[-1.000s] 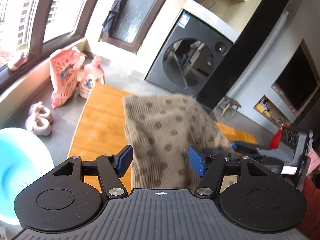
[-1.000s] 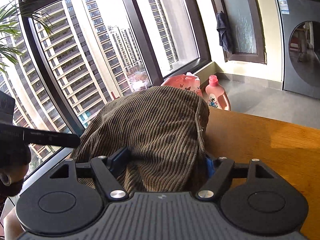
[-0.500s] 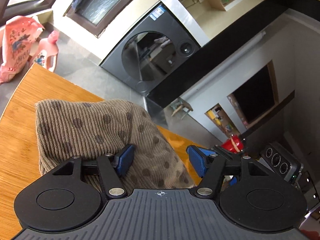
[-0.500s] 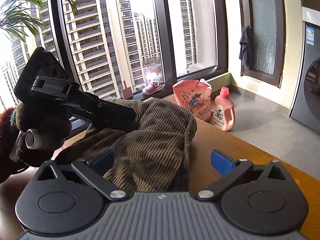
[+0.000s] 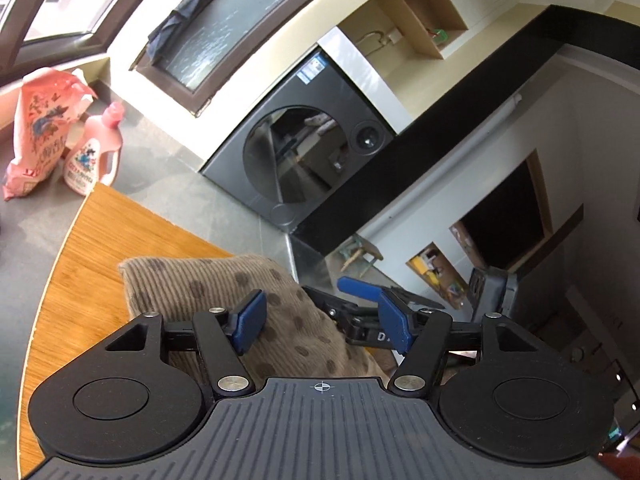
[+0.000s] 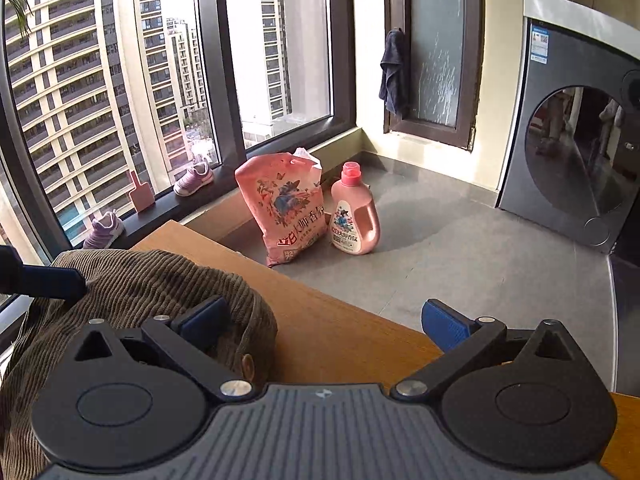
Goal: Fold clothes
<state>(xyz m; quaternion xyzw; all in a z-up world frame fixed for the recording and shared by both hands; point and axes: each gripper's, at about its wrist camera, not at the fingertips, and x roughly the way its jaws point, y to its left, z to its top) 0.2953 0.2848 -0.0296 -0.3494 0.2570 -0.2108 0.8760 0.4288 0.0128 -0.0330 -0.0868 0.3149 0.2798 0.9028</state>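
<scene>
right wrist: garment [image 6: 132, 280] cut off left

The brown corduroy garment [image 6: 132, 300] runs off the left edge of the right wrist view and under the right gripper's [image 6: 324, 320] body. The label print on the pink detergent bottle [image 6: 354, 216] beside the washing machine [image 6: 580, 152] is too small to read.

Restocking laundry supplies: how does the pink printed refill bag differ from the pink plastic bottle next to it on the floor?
The pink printed refill bag is a soft pouch with its top torn open; the pink plastic bottle is rigid, with a side handle and its cap on. The bag stands taller and wider than the bottle. Both are pink, carry similar printed artwork and stand on the grey floor.
</scene>
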